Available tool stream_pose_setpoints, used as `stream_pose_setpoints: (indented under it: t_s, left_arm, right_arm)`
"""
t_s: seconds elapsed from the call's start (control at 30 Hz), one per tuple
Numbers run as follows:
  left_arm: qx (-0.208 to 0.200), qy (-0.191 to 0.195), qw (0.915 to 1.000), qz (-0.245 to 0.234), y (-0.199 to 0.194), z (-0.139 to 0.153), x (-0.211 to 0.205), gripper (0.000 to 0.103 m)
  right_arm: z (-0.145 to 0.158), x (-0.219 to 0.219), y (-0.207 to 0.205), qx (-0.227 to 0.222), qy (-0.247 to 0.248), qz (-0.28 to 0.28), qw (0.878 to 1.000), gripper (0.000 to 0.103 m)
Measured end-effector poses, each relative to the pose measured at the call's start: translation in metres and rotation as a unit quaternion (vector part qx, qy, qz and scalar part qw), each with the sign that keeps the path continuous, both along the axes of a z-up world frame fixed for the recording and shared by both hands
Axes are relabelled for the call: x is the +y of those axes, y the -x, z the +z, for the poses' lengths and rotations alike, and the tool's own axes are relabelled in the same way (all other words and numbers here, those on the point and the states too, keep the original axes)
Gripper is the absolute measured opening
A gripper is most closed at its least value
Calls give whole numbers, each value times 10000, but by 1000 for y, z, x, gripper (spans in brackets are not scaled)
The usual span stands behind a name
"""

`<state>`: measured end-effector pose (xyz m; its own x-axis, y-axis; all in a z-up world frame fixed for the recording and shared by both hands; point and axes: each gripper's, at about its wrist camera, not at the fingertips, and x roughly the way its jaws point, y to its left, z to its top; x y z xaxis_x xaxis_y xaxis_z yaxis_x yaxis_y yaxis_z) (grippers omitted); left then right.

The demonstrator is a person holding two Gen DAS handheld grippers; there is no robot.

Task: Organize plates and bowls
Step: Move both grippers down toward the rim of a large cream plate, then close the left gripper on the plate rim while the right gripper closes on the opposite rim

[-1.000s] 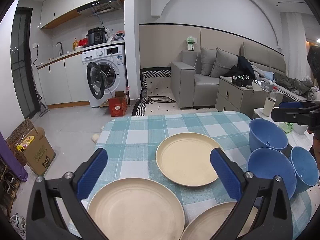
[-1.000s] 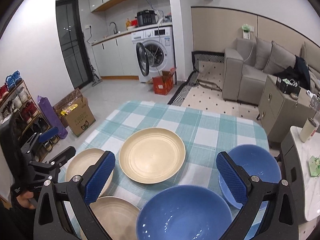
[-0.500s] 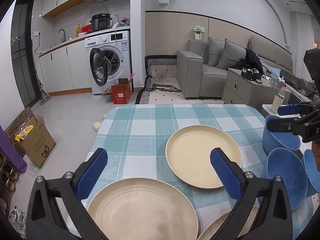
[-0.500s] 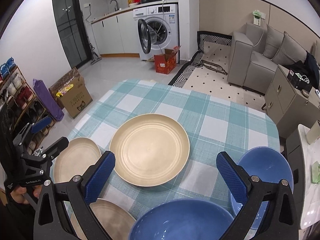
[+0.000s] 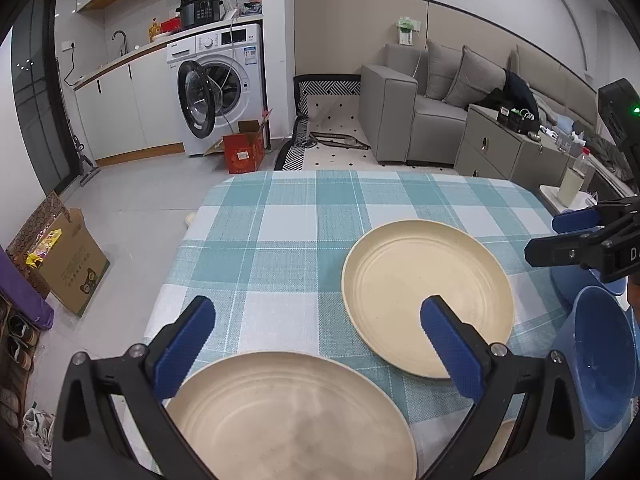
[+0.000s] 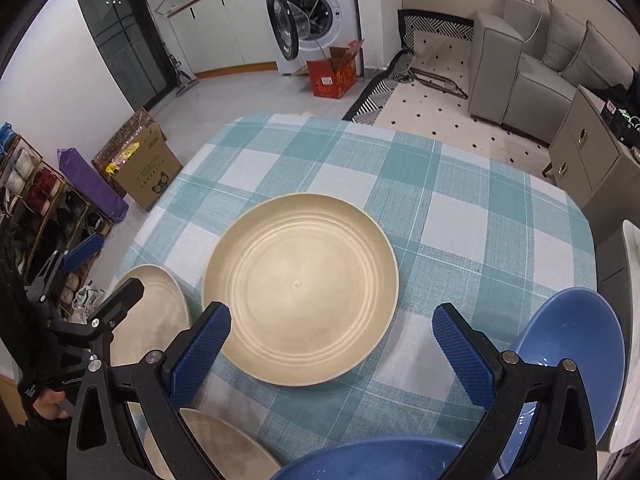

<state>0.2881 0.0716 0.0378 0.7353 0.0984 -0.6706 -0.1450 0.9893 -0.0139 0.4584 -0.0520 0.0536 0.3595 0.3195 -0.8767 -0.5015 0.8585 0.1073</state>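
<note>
Worktop (image 5: 288,216) under a teal and white checked cloth. Left gripper (image 5: 318,344): jaws spread wide, holding nothing, hanging above the near edge. A cream plate (image 5: 288,420) lies flat below and between the jaws, just short of the blue pads (image 5: 186,340). A second cream plate (image 5: 428,300) lies flat ahead and right of the jaws; its near rim passes behind the right pad. Further right, a blue bowl (image 5: 604,360) stands at the cloth's edge, apart from that plate. Right gripper (image 6: 332,344): jaws likewise wide apart and empty, raised over the worktop. The middle plate (image 6: 300,288) sits just ahead of and between its jaws. A blue bowl (image 6: 572,356) lies behind the right jaw, another bowl (image 6: 360,460) below the jaws at the bottom edge. A third plate (image 6: 224,440) shows beneath the left jaw, partly hidden.
</note>
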Motion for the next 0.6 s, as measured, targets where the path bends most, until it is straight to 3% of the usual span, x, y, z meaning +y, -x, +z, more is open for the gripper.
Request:
stream_pose_setpoints:
  t_s: [0.27, 0.6]
  left_arm:
    - [343, -159, 9992, -119, -20, -17, -12, 103]
    - [744, -73, 9971, -166, -40, -34, -14, 103]
  right_arm:
    - [-28, 1, -21, 346, 421, 75, 9985, 103]
    - [-63, 4, -41, 776, 714, 160, 9943, 102]
